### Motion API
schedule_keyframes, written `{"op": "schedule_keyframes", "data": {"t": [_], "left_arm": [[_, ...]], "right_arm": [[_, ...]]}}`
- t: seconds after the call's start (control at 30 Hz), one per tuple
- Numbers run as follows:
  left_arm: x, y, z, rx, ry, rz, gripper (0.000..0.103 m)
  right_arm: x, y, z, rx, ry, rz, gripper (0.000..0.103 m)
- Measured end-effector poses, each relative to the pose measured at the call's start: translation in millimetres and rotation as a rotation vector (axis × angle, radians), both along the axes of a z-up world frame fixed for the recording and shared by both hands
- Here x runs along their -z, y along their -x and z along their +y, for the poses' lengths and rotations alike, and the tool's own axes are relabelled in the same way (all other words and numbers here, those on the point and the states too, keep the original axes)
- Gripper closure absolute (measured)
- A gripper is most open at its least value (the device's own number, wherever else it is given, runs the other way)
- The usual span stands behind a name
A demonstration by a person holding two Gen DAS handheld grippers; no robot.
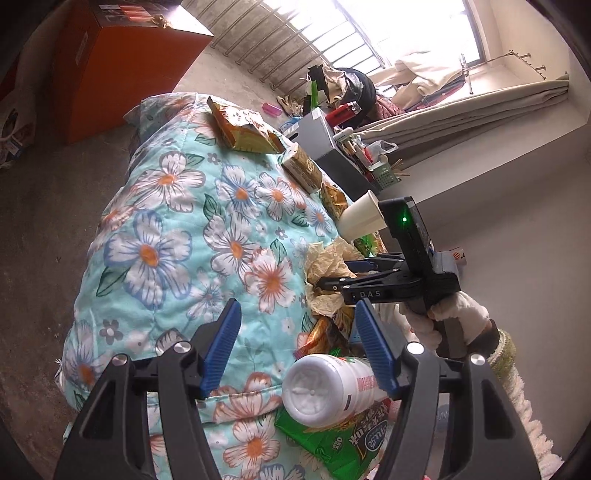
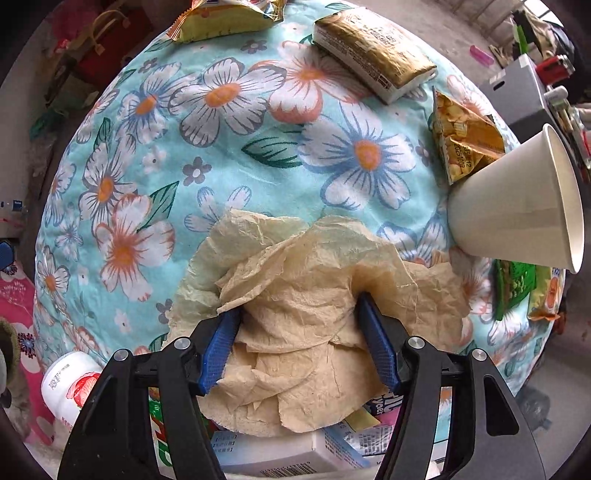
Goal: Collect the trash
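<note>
A crumpled tan paper (image 2: 314,266) lies on the floral quilt (image 2: 229,155). My right gripper (image 2: 299,306) points down over it, jaws open, blue pads on either side of the loose paper. The left wrist view shows that right gripper (image 1: 330,273) in the paper (image 1: 328,254). My left gripper (image 1: 297,306) is open with nothing gripped. A white bottle (image 1: 325,391) lies on its side by its right finger, on a green packet (image 1: 332,443). A white paper cup (image 2: 517,210) lies tipped at the right.
A yellow snack bag (image 2: 221,18), a gold packet (image 2: 373,55) and a small yellow bag (image 2: 465,144) lie further along the quilt. A white carton (image 2: 280,454) sits under the paper. An orange cabinet (image 1: 122,62) and a cluttered grey box (image 1: 321,136) stand beyond. A gloved hand (image 1: 454,314) holds the right gripper.
</note>
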State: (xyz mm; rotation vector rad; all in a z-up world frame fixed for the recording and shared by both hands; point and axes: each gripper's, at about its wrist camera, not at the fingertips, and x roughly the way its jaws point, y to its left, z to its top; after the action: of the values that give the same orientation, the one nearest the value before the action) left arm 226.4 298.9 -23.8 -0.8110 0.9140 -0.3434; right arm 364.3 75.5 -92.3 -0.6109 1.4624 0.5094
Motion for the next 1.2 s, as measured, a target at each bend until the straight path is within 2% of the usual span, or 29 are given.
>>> {"op": "schedule_keyframes", "data": {"t": [0.13,0.4,0.47,0.73,0.77,0.9,1.03,1.2], "left_arm": [[2,17,1,-0.016,-0.008,-0.011,0.041],[4,40,-2,-0.019,-0.046,-0.012,0.041],[1,46,-2,-0.023,-0.063,-0.027,0.041],[-5,61,-7,-0.016,-0.094,-0.097,0.041],[-7,63,-9,-0.013,-0.096,-0.109,0.041],[-15,72,-21,0.01,-0.113,-0.163,0.041],[-28,82,-43,0.072,-0.101,-0.224,0.041],[-50,94,-91,0.213,-0.118,-0.342,0.041]], "right_arm": [[-2,-12,-15,0.065,-0.057,-0.003,0.054],[-15,-35,-56,0.234,-0.187,-0.044,0.086],[-24,-39,-69,0.275,-0.238,-0.068,0.089],[-94,-23,-123,0.368,-0.509,-0.227,0.091],[-113,-15,-122,0.373,-0.538,-0.251,0.092],[-147,12,-144,0.409,-0.673,-0.326,0.093],[-169,59,-166,0.455,-0.8,-0.4,0.093],[-177,127,-224,0.542,-0.841,-0.5,0.093]]}}
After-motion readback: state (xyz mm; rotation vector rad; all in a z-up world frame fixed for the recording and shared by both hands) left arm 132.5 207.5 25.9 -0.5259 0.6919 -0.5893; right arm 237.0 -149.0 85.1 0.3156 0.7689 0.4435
